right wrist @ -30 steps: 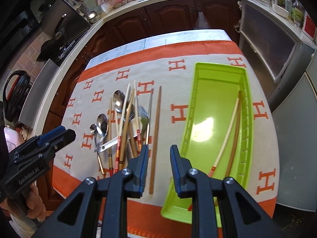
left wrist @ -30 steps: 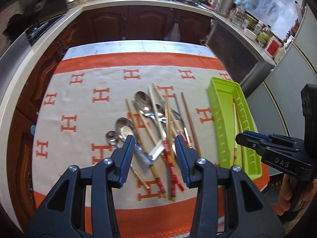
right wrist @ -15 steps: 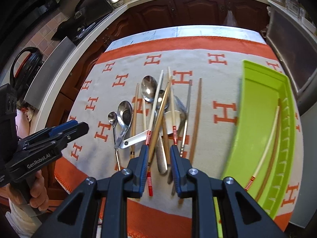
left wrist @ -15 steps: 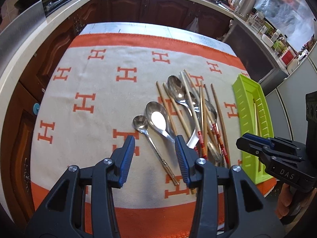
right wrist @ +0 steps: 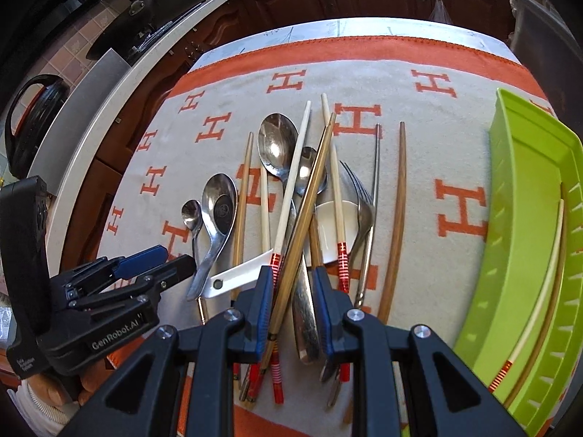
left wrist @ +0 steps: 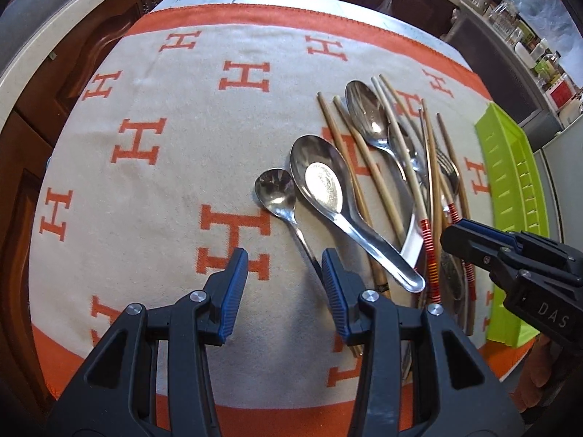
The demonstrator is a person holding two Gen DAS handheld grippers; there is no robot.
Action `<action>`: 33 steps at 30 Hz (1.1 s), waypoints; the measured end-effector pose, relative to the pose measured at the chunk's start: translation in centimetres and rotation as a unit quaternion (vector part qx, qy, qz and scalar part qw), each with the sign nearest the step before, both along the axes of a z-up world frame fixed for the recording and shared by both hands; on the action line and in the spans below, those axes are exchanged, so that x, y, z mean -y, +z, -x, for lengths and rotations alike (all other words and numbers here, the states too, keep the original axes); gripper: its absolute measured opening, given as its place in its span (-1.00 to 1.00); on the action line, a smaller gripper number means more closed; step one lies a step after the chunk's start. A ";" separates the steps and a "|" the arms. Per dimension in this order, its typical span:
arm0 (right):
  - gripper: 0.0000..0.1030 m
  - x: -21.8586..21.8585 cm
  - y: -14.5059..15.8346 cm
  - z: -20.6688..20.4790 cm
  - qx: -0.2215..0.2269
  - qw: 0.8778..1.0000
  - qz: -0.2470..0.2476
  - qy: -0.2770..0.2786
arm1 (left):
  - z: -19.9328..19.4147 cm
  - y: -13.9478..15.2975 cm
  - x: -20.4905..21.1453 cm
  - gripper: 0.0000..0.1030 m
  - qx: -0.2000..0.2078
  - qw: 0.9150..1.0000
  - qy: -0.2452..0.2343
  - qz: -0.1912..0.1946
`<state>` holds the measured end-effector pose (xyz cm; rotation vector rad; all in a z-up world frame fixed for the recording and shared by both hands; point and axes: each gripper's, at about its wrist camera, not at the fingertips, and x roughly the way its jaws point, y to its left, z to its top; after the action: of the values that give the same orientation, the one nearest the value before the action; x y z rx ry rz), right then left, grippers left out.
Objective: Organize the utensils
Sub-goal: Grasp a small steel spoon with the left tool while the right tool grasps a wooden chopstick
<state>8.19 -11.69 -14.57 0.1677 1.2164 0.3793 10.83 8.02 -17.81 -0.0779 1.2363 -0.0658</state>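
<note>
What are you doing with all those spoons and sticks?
A person is sorting utensils with two hand-held grippers. The right gripper, open, is down over the pile of chopsticks and spoons on the H-patterned cloth, its fingers either side of a brown chopstick. The left gripper, open, hovers beside the small spoon. The green tray already holds two chopsticks.

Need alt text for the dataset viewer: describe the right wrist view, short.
The open right gripper hangs low over a heap of chopsticks, spoons and a fork on an orange-and-cream cloth, its fingers straddling several handles. A green tray at right holds two chopsticks; the left gripper sits at left, also open.
</note>
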 end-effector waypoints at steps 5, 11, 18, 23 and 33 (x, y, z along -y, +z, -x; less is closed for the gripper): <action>-0.68 -0.4 0.0 -0.4 0.013 1.000 0.007 0.005 | -0.3 -0.6 1.0 -0.25 0.000 1.000 -0.006 -0.027; -0.83 -1.7 -0.4 -0.4 0.025 0.999 0.025 0.024 | -0.1 -0.7 2.1 -0.24 0.016 0.998 -0.015 -0.064; -0.83 -2.0 -0.5 -0.3 0.030 0.999 0.029 0.030 | 0.2 -0.6 2.1 -0.29 0.025 0.997 -0.020 -0.064; -0.87 -1.7 -0.5 -0.2 0.031 0.999 0.021 0.024 | 0.6 -0.5 2.4 -0.91 0.036 0.997 -0.030 -0.068; -0.89 -0.8 0.2 0.8 0.028 0.999 -0.011 0.013 | 1.6 0.1 0.6 -0.97 0.030 0.999 -0.009 -0.027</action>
<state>7.40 -10.90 -14.33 0.1590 1.1609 0.4184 9.20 7.44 -17.75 -0.0171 1.1773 -0.0496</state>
